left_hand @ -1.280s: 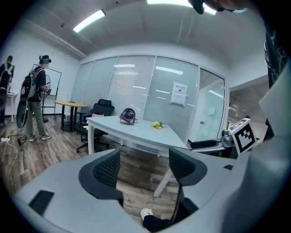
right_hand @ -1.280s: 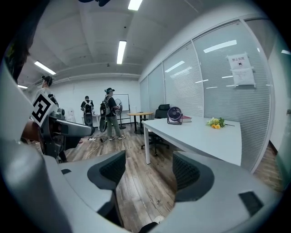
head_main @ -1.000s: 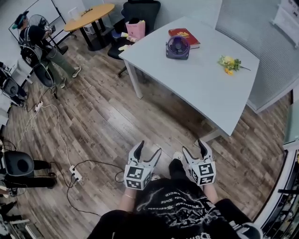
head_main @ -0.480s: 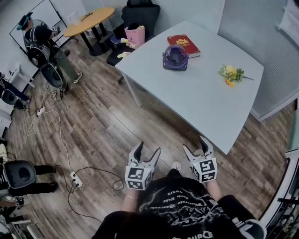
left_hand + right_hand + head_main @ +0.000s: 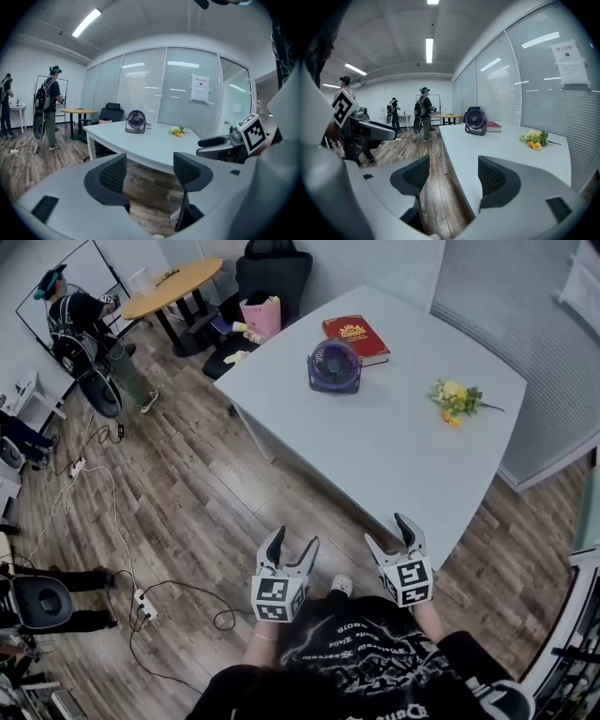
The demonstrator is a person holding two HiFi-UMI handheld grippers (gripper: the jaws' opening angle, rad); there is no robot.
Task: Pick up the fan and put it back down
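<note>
Closer now, the table (image 5: 403, 456) has slid down toward me in the head view, while my hands sit as before at my waist. My left gripper (image 5: 293, 542) and right gripper (image 5: 389, 535) both gape, nothing between their jaws. Across the tabletop and well apart from them, the fan (image 5: 335, 367) stands upright just beside the red book (image 5: 354, 334). It lies dead ahead between my hands, neither clearly nearer.
</note>
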